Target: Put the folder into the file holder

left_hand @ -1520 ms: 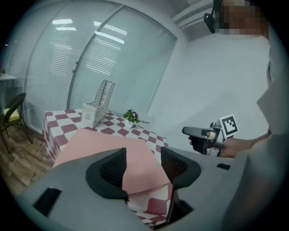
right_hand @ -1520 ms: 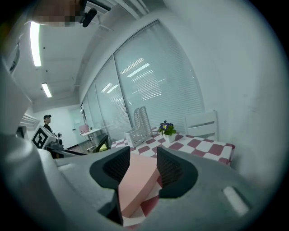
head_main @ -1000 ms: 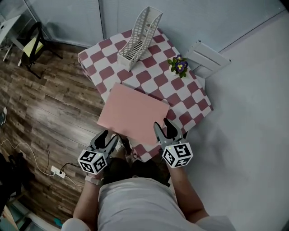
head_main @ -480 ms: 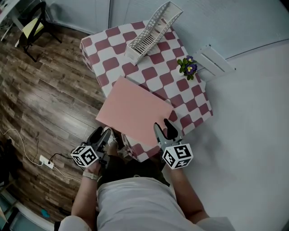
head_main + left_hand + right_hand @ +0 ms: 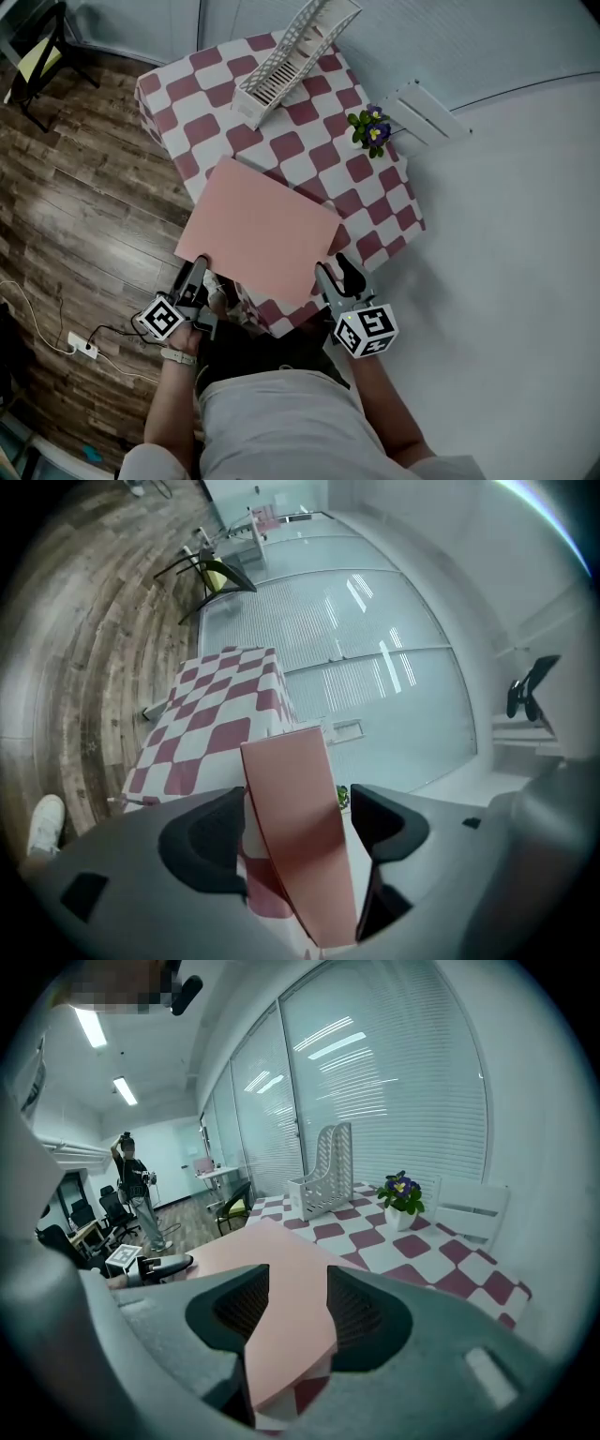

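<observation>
pink folder (image 5: 258, 234) lies flat on the checkered bench (image 5: 375, 192), near edge overhanging, well apart from the white file holder (image 5: 281, 70) at the far end. left gripper (image 5: 199, 273) is released, its jaws just been opening, astride the folder's side edge. right gripper (image 5: 335, 270) is also unclenched, with the near corner between its jaws. best to seat both deep, clamp evenly, then lift level.

The left gripper (image 5: 199, 274) has been lowered and rolled onto its side at the near left corner of the pink folder (image 5: 258, 234). Its fingers (image 5: 202, 841), closed a second ago, have just been opened wide, and that corner is now taken in between them.
</observation>
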Action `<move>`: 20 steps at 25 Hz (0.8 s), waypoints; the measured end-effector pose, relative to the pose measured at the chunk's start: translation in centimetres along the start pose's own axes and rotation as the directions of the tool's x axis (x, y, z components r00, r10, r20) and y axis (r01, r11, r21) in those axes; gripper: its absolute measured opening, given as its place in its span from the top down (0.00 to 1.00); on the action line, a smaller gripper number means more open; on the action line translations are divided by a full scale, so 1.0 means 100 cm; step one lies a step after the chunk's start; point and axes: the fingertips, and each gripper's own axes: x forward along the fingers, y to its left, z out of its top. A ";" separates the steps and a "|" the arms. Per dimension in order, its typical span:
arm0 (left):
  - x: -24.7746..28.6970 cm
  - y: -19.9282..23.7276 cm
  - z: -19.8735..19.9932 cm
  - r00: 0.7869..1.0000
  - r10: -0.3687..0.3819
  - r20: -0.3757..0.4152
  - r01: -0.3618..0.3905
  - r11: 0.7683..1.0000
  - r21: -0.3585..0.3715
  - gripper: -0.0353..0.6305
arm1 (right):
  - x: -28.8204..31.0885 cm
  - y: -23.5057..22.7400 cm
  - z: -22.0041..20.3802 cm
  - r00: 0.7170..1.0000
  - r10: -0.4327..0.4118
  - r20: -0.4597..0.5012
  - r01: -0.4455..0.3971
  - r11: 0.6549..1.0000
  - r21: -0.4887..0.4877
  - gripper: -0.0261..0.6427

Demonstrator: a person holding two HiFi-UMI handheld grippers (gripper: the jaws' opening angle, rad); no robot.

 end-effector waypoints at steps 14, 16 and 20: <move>0.042 -0.031 -0.004 0.986 -0.163 0.025 0.165 0.970 -0.176 0.45 | -0.020 -0.012 -0.010 0.999 -0.052 0.006 0.052 0.997 0.052 0.69; 0.044 -0.037 -0.004 0.985 -0.172 0.032 0.175 0.964 -0.199 0.47 | -0.023 -0.013 -0.008 0.998 -0.055 0.019 0.053 0.997 0.058 0.69; 0.041 -0.044 -0.006 0.985 -0.172 0.027 0.174 0.965 -0.194 0.48 | -0.028 -0.014 -0.002 0.997 -0.052 0.049 0.049 0.997 0.066 0.69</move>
